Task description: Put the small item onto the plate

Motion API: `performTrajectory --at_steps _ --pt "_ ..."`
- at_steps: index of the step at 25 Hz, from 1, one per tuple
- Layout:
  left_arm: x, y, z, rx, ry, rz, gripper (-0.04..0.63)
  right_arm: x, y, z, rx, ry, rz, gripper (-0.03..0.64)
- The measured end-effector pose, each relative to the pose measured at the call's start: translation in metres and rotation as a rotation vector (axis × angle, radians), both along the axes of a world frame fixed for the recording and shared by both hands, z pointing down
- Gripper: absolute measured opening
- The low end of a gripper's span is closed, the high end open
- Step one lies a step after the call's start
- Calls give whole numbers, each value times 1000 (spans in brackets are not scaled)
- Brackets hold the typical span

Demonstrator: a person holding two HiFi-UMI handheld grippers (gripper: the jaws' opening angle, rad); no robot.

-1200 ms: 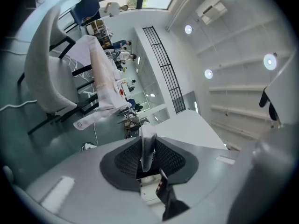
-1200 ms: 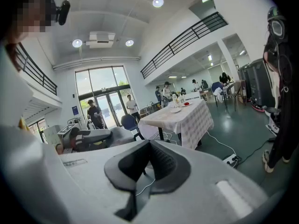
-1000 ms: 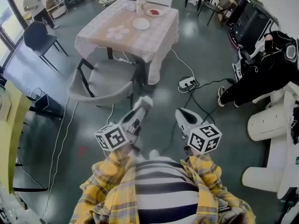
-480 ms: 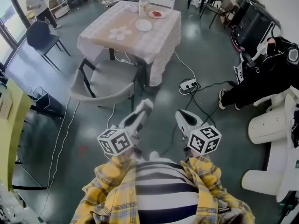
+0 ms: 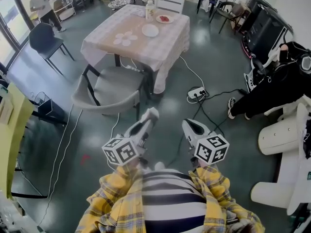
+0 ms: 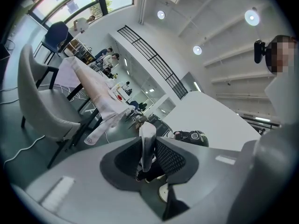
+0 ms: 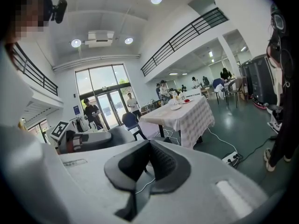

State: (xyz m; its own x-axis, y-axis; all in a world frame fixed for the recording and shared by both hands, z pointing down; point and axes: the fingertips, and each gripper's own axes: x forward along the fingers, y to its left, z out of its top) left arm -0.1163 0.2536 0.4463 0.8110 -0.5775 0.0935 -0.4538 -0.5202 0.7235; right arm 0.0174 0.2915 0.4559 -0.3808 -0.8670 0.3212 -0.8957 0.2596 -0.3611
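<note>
Grey-green polished floor runs through a large hall. At the far left stands a yellow-green panel; beyond it is a dark blue chair, with a standing person behind it near the glass doors. Next comes a grey chair drawn up to a table under a pale checked cloth. On the cloth lie a flower-shaped mat, a white plate, a bottle and a far plate with something red on it. A power strip and its cables lie on the floor right of the table; a person in black and rounded white machines fill the right edge.

Yellow plaid sleeves frame a striped shirt at the bottom. The left gripper is held about level and aimed toward the grey chair; its jaws are clamped on a small white item, which stands up between the pads. The item is therefore off the table and well apart from the white plate. The right gripper sits just beside the left one, tipped slightly toward the floor; its jaw tips are together with nothing between them.

Open floor lies between the grippers and the table. The grey chair stands against the table's near left side; the cables cross the floor off the table's right corner, and the person in black is well apart from the table on the right.
</note>
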Motion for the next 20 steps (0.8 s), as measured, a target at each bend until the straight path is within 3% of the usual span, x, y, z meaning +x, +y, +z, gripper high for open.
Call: performTrajectory --at_steps 12,20 --pt "8 -4 9 -41 -6 -11 81 6 -9 7 -22 -23 -12 -3" --pt "13 -43 8 -37 -3 -15 81 14 -43 9 -34 -16 -7 -3"
